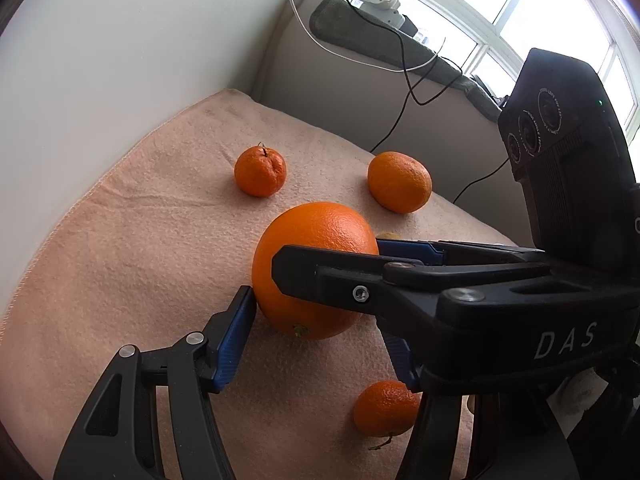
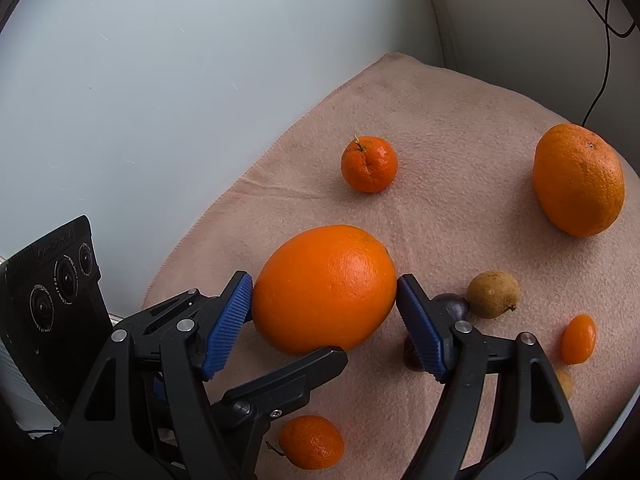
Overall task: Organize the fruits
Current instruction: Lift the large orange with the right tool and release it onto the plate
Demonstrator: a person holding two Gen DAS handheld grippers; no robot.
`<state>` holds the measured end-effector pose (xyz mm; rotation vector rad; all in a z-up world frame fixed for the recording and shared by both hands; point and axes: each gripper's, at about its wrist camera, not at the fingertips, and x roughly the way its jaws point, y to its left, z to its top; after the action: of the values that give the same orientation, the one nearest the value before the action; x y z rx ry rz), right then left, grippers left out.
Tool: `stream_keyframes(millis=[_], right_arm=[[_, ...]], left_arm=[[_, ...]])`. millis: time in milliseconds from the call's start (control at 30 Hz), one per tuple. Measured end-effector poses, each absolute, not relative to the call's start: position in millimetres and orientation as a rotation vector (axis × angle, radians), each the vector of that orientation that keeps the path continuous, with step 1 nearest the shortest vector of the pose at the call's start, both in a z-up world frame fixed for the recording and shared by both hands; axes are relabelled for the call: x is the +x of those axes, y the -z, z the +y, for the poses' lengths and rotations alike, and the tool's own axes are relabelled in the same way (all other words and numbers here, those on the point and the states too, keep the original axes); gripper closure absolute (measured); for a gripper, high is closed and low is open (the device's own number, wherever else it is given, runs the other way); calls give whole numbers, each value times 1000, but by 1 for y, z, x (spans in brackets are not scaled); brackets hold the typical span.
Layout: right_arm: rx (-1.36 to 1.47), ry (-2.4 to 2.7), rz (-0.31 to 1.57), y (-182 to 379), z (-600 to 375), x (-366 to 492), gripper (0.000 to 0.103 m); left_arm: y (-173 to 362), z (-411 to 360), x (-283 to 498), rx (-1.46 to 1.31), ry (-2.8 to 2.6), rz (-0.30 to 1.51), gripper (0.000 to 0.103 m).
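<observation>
Fruit lies scattered on the pink blanket (image 2: 460,112), nothing grouped yet, so we judge the sorting barely begun. Both claws pinch the big orange (image 2: 324,288) mid-blanket: right claw (image 2: 325,294) pads on its sides, left claw (image 1: 316,322) crossing it. Mandarin (image 2: 369,164) sits toward the far edge.

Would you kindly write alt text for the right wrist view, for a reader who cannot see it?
A large orange sits on a pink blanket between the blue pads of the right gripper, which touch its two sides, while a finger of the left gripper reaches in beneath it. Around it lie smaller mandarins, another orange and a brown kiwi.
</observation>
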<state>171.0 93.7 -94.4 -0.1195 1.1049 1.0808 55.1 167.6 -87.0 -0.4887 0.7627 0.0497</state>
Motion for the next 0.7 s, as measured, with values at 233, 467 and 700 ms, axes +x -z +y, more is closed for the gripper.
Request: stream_keyframes(millis=[233,467,700], right_arm=[[-103,-1084,1074,85,84,166,26],[-82,-1074,1038,72,59,157,26],[-51,-1037,1013,61,22,154,26]], left_arm=[[75,158,48,-461,-47,740,42],[61,139,45,-431,-31,721,42],[49,107,48,-399,12,715,42]])
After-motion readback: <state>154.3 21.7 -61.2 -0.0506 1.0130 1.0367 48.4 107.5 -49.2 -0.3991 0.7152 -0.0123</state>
